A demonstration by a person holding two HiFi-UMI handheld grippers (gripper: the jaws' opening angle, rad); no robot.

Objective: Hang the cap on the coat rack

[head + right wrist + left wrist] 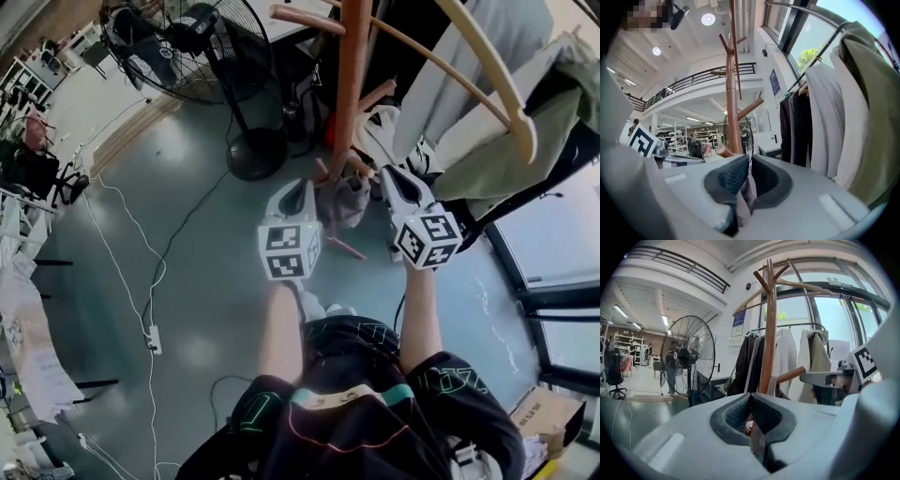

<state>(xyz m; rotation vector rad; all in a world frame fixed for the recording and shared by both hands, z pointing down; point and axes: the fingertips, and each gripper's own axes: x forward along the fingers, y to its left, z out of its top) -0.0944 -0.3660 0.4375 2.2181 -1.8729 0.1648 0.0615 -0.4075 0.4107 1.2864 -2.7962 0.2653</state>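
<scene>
The wooden coat rack (352, 84) rises at 12 o'clock. Just below its pole, the grey cap (344, 202) hangs between the left gripper (307, 190) at its 9 o'clock and the right gripper (386, 176) at its 3 o'clock. Both pairs of fingers are clamped on its fabric.

The rack post (352, 84) stands at top centre, and one peg (382, 92) juts right of it. Coats (464, 56) and a curved arm (502, 80) crowd the upper right. The fan (183, 37) blocks the upper left. You have open floor (216, 309) at centre left, crossed by cables (150, 323).
</scene>
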